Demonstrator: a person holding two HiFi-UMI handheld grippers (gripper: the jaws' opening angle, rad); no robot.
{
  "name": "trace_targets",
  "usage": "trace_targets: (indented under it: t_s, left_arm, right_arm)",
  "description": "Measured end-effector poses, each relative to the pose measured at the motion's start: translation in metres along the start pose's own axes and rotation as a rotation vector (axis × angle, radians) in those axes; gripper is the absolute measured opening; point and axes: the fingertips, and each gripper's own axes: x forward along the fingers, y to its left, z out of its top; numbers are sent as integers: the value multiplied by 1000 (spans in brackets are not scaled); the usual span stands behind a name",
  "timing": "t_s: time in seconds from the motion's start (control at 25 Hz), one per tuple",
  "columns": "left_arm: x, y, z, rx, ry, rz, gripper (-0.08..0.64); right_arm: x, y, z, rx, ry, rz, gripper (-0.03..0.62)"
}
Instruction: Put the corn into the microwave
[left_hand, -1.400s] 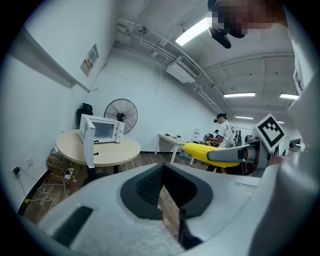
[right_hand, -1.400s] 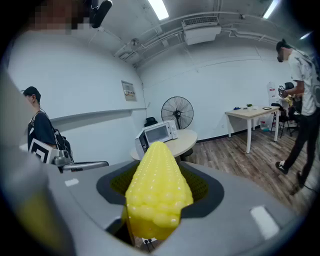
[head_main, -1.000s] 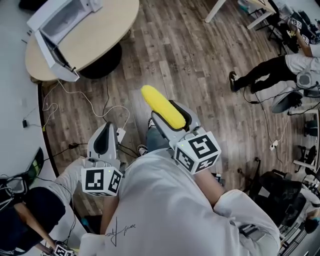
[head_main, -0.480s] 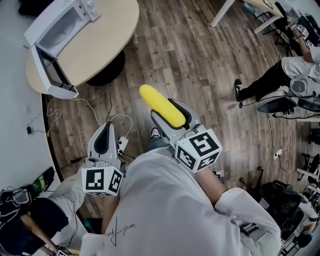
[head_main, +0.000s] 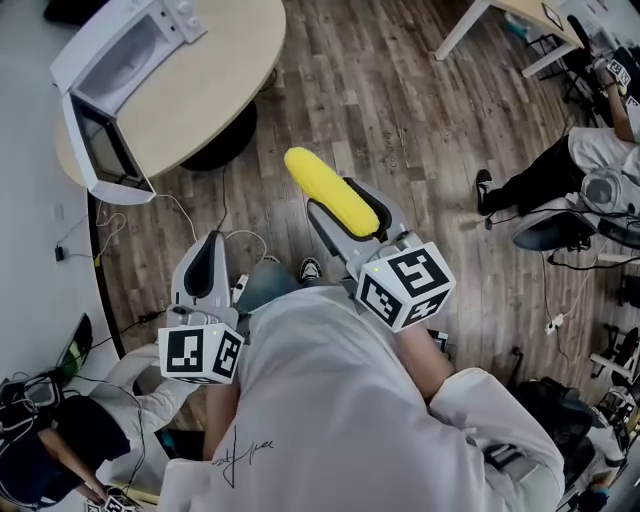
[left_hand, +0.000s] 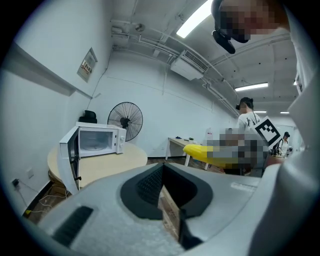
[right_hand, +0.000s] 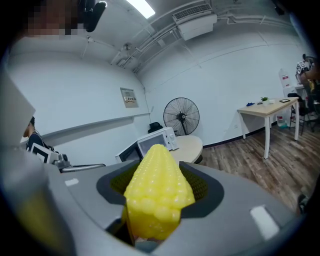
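- The left gripper (head_main: 205, 262) sits closest to the body, well short of the microwave (head_main: 118, 62). Its jaws are pressed together with nothing between them.
- The right gripper (head_main: 347, 212) pinches the corn (head_main: 312, 180) by its rear half. The free yellow tip juts out ahead, over the wooden floor (head_main: 400, 90). It is well apart from the microwave and aimed to the right of it.
- Loose cables (head_main: 205, 222) lie on the floor between the person and the microwave, and are worth stepping round on the approach.
- The microwave stands on a round table (head_main: 215, 70), at the edge farthest from the corn. Its door (head_main: 92, 148) hangs wide open towards the person, so the cavity looks ready.
- The step in hand looks like the carry, with the corn not yet near the opening.
- To do it well, hold the squeeze even, since a smooth cob could slip lengthways.
- Swing the tip left until it lines up with the microwave's mouth, and come in clear of the door's edge.
- Enter tip first and level, and lay the cob on the microwave's floor before the jaws part.
- The empty left gripper could steady the door if it drifts.
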Motion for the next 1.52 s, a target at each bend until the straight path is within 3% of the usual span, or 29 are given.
trace_targets:
  t_s: [0.72,1.52]
  left_arm:
    - [87,38,31,-12,-31,-36,-11]
    - [181,167,90,-87,-41,53,-11]
  right_arm:
    - [79,-29,39,-38,17,6,262]
    - [245,-40,96,-57,102,63,262]
